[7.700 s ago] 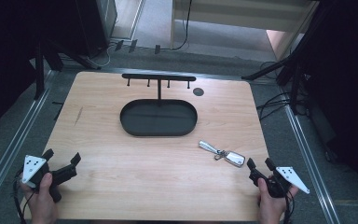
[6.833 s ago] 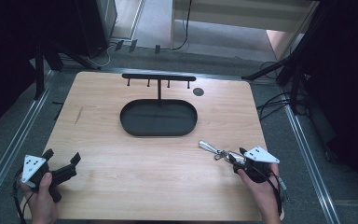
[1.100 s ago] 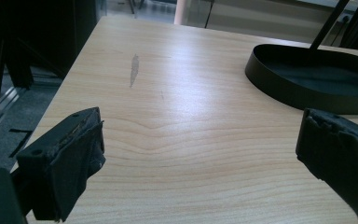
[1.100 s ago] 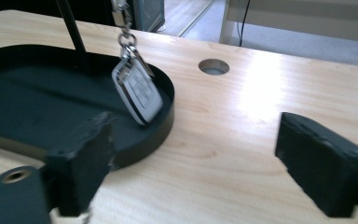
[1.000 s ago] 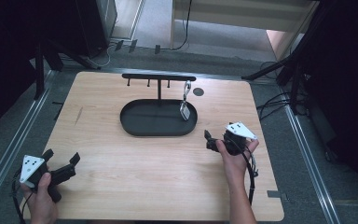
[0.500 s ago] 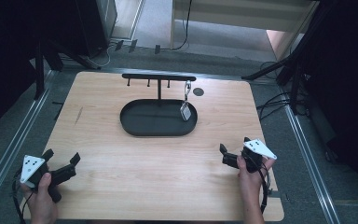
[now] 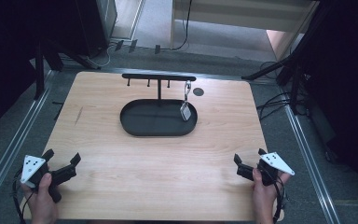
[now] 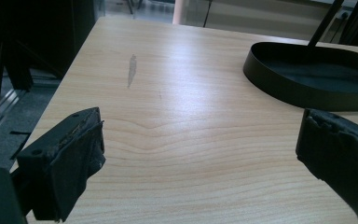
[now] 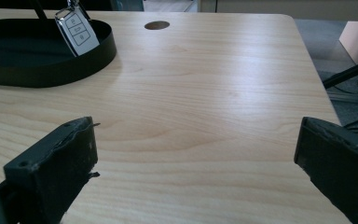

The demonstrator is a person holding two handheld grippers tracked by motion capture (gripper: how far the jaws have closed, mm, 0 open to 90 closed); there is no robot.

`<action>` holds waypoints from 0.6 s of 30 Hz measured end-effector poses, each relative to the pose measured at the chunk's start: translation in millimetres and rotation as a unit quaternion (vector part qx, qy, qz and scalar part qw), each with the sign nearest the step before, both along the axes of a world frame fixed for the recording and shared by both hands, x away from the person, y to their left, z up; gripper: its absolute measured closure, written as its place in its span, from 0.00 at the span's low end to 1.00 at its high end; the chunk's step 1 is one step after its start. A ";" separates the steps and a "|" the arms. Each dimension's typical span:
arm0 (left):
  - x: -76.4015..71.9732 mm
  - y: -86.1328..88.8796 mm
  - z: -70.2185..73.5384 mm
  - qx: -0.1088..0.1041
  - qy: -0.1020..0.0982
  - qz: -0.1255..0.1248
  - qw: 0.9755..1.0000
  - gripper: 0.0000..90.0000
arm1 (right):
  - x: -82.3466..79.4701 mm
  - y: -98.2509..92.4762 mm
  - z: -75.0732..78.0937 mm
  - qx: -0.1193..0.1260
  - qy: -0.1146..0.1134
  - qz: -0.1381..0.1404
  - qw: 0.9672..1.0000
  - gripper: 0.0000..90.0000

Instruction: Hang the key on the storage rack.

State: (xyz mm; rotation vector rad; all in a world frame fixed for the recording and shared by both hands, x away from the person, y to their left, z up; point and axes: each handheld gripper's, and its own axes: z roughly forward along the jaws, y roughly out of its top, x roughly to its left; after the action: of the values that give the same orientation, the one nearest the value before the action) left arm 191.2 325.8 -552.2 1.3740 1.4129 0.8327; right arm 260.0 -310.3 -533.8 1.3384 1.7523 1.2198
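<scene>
High view: key fob [image 7: 185, 112] hanging over black tray [image 7: 135, 126], both grippers [image 7: 61, 164] [image 7: 248, 164] agape, empty.

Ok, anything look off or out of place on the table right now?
Nothing stands out. The car key hangs from the rightmost hook of the black rack over its tray. Both tongs, left and right, are open and empty. There is a faint grey smudge on the tabletop.
</scene>
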 end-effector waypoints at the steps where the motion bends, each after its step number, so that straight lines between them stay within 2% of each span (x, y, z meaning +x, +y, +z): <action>1: 0.0 0.1 0.0 0.000 0.000 -0.001 1.000 0.02 | -4.3 -5.0 -0.6 -0.004 -0.001 -0.001 1.000 0.00; 11: 0.2 -0.9 0.1 0.006 -0.001 -0.003 1.000 0.02 | -28.3 -37.3 -1.7 -0.005 0.002 -0.019 1.000 0.00; 18: -0.4 -1.3 0.1 0.009 -0.003 -0.009 1.000 0.02 | -39.0 -49.8 -7.2 -0.010 0.003 -0.021 1.000 0.00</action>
State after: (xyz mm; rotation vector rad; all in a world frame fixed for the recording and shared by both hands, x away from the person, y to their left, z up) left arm 190.8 324.5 -552.1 1.3943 1.3904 0.8385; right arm 221.0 -360.2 -541.0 1.3612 1.7267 1.1738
